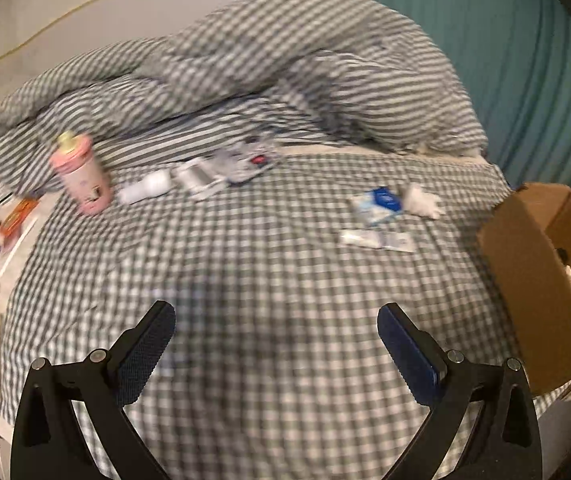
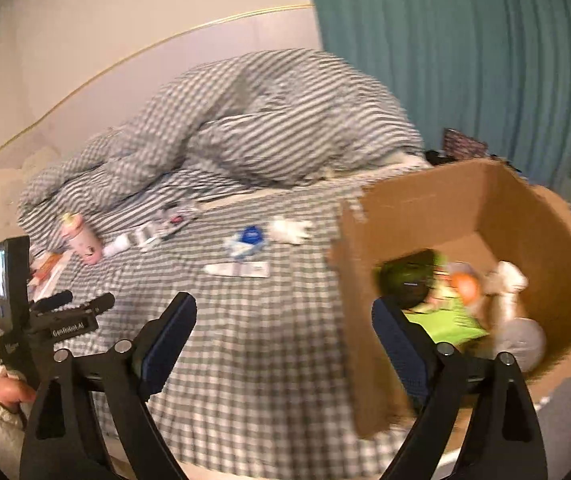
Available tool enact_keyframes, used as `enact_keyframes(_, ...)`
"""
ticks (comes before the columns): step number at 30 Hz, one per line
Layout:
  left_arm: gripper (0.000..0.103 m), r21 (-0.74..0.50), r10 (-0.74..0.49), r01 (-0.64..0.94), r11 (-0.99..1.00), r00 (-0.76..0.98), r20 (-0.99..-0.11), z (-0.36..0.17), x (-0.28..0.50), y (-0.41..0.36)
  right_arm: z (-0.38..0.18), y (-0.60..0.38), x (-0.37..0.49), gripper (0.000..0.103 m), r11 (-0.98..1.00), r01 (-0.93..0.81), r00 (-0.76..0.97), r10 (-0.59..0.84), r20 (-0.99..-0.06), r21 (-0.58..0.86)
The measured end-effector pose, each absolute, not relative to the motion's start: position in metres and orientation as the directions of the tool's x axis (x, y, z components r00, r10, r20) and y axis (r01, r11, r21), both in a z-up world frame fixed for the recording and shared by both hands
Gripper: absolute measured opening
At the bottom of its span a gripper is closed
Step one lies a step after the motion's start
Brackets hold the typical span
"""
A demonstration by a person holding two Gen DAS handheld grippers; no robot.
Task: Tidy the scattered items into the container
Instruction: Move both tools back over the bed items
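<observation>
Bed covered in a grey-and-white checked sheet, with small items scattered across it and a brown cardboard box at its right edge. Both tools are open and empty: the left tool hangs over bare sheet, and the right tool stands beside the near wall of the box. The box already holds a bright green packet and other blurred things. Nearest to the box lie a flat white tube, its long axis running left to right across the left tool's view, a blue-and-white pouch just behind it, and a white crumpled cloth closest to the box. All three sit ahead of the left tool and to its right, between it and the box. A pink cylindrical bottle with a gold cap lies farthest from the box, by the rumpled striped duvet. The right tool looks nearer the tube
</observation>
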State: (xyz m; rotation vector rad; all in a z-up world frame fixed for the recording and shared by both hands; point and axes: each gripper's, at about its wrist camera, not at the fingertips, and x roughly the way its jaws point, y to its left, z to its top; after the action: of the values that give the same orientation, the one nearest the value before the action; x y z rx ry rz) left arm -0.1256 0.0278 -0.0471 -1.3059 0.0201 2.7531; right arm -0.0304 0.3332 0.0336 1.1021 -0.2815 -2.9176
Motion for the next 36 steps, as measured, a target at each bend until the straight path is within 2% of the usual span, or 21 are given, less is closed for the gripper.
enact_keyframes(3,0.103,-0.004,0.039,-0.056,-0.998,-0.631,-0.775,-0.053,-0.129,0.002,0.02,0.3,-0.054,0.09,-0.985,0.003,-0.736,-0.118,-0.666,0.171)
enact_keyframes(9,0.103,-0.015,0.008,0.006,-1.0,-0.618,-0.786,-0.074,-0.163,-0.033,-0.012,0.251,-0.11,0.099,-0.989,0.09,-0.708,-0.148,-0.691,0.12)
enact_keyframes(23,0.103,0.0,-0.02,0.034,-0.999,-0.594,-0.804,-0.12,-0.255,-0.033,-0.107,0.243,-0.264,0.1,-0.995,0.058,-0.58,-0.104,-0.808,0.086)
enact_keyframes(36,0.103,0.015,-0.023,0.019,-1.0,-0.568,-0.823,-0.141,-0.277,-0.032,-0.166,0.24,-0.336,0.1,-0.999,0.038,-0.494,-0.052,-0.868,0.038)
